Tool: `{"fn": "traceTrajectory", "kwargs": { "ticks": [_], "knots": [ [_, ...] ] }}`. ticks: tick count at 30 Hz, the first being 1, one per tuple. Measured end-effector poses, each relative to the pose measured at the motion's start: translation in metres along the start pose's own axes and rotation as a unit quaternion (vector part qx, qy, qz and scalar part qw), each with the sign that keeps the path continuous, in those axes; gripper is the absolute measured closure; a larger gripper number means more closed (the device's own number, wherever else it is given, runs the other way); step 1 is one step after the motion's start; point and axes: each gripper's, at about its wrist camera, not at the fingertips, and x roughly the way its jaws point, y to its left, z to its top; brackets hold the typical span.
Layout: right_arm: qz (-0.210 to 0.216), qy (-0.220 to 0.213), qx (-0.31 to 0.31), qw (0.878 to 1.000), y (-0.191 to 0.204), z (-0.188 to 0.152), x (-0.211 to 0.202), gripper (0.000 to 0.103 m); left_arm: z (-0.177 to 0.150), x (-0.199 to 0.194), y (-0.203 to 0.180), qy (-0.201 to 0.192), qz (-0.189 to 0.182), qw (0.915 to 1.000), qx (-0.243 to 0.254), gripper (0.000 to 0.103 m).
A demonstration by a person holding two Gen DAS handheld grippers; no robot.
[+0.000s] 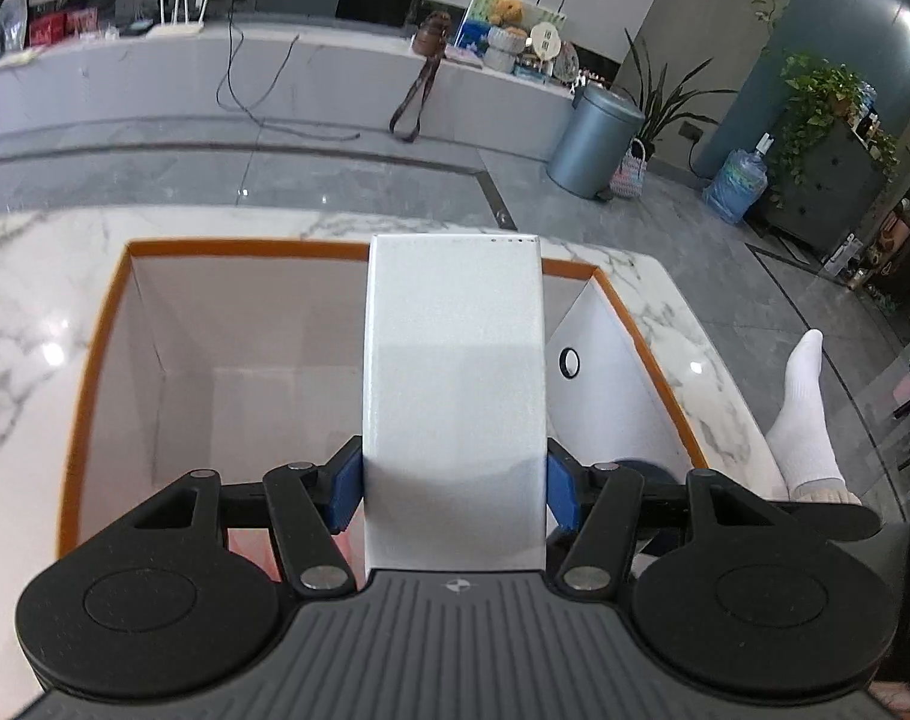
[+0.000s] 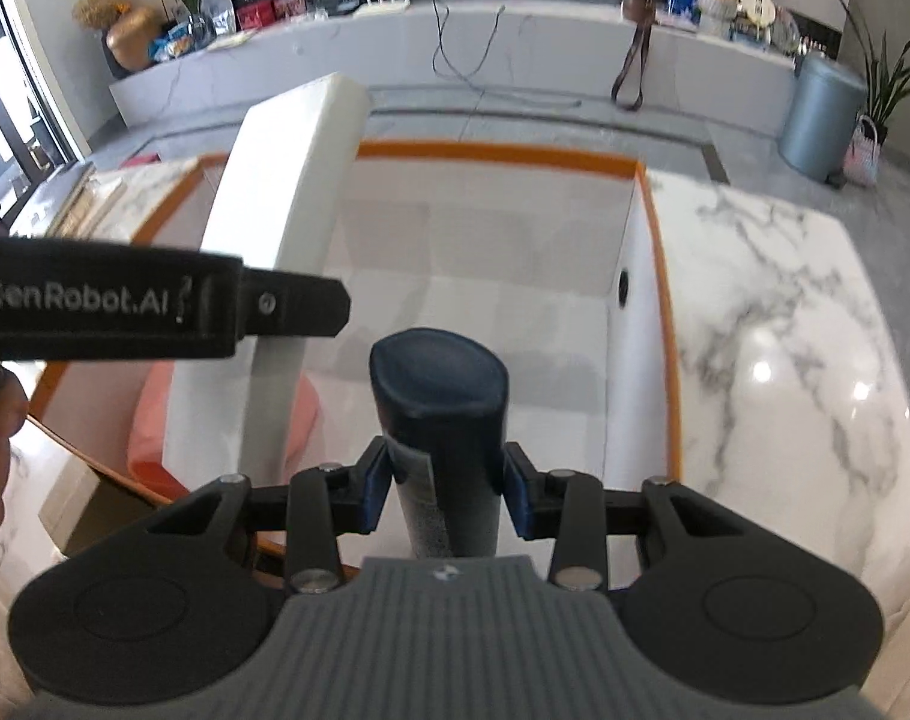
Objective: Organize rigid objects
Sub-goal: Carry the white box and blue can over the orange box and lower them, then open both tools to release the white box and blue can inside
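the left gripper [image 1: 454,489] clenches a white box [image 1: 454,396] above the orange-rimmed carton [image 1: 89,360] on the marble table [image 2: 785,312]. at the box's three o'clock, the right gripper [image 2: 446,495] clamps a dark bottle [image 2: 440,396] over the same carton.

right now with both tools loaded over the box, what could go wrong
1. The left tool grips the white slab only at its near end, so it may pivot or slip.
2. The bottle in the right tool hangs close beside the slab, so they could collide over the box.
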Motion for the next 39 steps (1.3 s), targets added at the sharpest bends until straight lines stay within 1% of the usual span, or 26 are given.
{"fn": "traceTrajectory", "kwargs": {
  "ticks": [3, 7, 12, 14, 17, 20, 24, 28, 31, 36, 37, 39],
  "knots": [
    [-0.001, -0.002, -0.001, 1.000, 0.001, 0.003, 0.005, 0.064, 0.000, 0.012, 0.003, 0.017, -0.001, 0.9998, -0.007, 0.035],
    [0.000, -0.002, 0.001, 1.000, 0.000, 0.006, 0.009, 0.064, -0.007, 0.027, 0.006, 0.043, 0.009, 0.9989, -0.015, 0.035],
    [0.008, 0.011, 0.015, 1.000, -0.002, 0.006, 0.022, 0.066, -0.013, 0.036, 0.010, 0.059, 0.019, 0.9978, -0.025, 0.035],
    [0.012, 0.019, 0.016, 1.000, 0.000, 0.003, 0.029, 0.070, -0.013, 0.038, 0.011, 0.066, 0.025, 0.9973, -0.023, 0.035],
    [0.024, 0.029, 0.027, 0.999, 0.000, -0.001, 0.038, 0.069, -0.016, 0.040, 0.009, 0.073, 0.031, 0.9967, -0.015, 0.035],
    [0.027, 0.033, 0.039, 0.998, -0.002, -0.002, 0.041, 0.069, -0.015, 0.041, 0.007, 0.077, 0.036, 0.9962, -0.015, 0.035],
    [0.014, 0.023, 0.030, 0.999, 0.001, -0.003, 0.036, 0.068, -0.014, 0.041, 0.001, 0.088, 0.052, 0.9947, -0.005, 0.034],
    [-0.003, 0.001, 0.018, 1.000, 0.005, -0.006, 0.026, 0.058, -0.013, 0.044, 0.000, 0.097, 0.063, 0.9933, 0.007, 0.033],
    [-0.012, -0.011, 0.014, 1.000, 0.007, -0.007, 0.020, 0.057, -0.015, 0.044, -0.005, 0.100, 0.073, 0.9920, 0.025, 0.032],
    [-0.007, -0.019, 0.026, 0.999, 0.004, -0.011, 0.015, 0.055, -0.016, 0.038, -0.004, 0.102, 0.069, 0.9922, 0.021, 0.030],
    [-0.006, -0.021, 0.028, 0.999, 0.003, -0.011, 0.014, 0.055, -0.017, 0.036, -0.003, 0.100, 0.068, 0.9925, 0.019, 0.028],
    [-0.008, -0.026, 0.027, 0.999, 0.002, -0.011, 0.010, 0.054, -0.015, 0.034, -0.004, 0.093, 0.064, 0.9935, 0.019, 0.028]
  ]
}}
